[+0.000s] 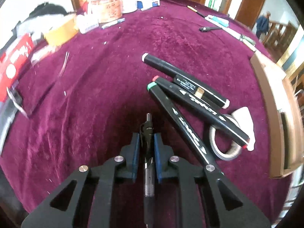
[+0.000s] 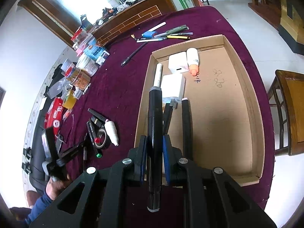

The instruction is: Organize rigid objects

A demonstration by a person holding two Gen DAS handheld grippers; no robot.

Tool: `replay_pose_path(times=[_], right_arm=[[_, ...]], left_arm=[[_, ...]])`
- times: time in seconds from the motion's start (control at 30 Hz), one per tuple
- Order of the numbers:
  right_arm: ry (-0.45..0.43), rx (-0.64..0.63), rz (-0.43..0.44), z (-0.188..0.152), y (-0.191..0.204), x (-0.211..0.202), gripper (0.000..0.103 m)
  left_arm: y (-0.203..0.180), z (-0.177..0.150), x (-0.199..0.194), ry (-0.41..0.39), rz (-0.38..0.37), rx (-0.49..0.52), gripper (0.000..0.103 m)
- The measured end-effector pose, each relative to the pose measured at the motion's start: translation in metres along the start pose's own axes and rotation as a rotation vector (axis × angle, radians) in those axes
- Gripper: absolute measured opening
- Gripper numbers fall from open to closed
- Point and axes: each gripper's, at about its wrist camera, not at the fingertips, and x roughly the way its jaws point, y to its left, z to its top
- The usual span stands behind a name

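My left gripper (image 1: 147, 138) is shut on a slim black pen (image 1: 148, 125) that lies lengthwise between its blue pads, low over the purple cloth (image 1: 95, 95). Just right of it lie three black markers (image 1: 199, 104) and a tape roll (image 1: 224, 152). My right gripper (image 2: 154, 140) is shut on a thick black marker (image 2: 154, 110), held above the near left part of the cardboard tray (image 2: 218, 114). In the tray lie two white boxes (image 2: 173, 85), an orange-capped glue bottle (image 2: 193, 60), a white stick (image 2: 158, 74) and two black markers (image 2: 187, 125).
Several pens (image 2: 167, 35) lie at the table's far edge. Jars, tape and packets (image 2: 81, 76) crowd the left side, with a red pack (image 2: 55, 114) nearer. A white spool (image 2: 112, 131) lies beside the marker pile. A wooden chair (image 2: 288, 112) stands right of the table.
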Motion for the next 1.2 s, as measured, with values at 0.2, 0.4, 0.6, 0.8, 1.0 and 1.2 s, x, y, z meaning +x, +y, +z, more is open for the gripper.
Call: replay_pose_path(times=[0.2, 0.4, 0.6, 0.8, 1.0, 1.2], right_arm=[[0.004, 0.016, -0.003, 0.001, -0.001, 0.002, 0.014], [0.003, 0.031, 0.001, 0.004, -0.004, 0.001, 0.014], [0.004, 0.059, -0.002, 0.008, -0.017, 0.0, 0.014], [-0.003, 0.078, -0.032, 0.017, -0.038, -0.002, 0.014], [0.007, 0.068, -0.083, 0.032, -0.056, 0.012, 0.014], [0.065, 0.079, -0.096, 0.036, -0.073, 0.032, 0.014]], left_arm=[[0.009, -0.006, -0.018, -0.014, -0.09, -0.051, 0.012], [-0.012, 0.002, -0.047, -0.049, -0.174, -0.024, 0.012], [-0.066, 0.018, -0.066, -0.048, -0.3, 0.057, 0.012], [-0.145, 0.033, -0.07, 0.003, -0.432, 0.173, 0.012], [-0.214, 0.043, -0.046, 0.073, -0.503, 0.233, 0.012], [-0.246, 0.045, -0.009, 0.132, -0.486, 0.218, 0.012]])
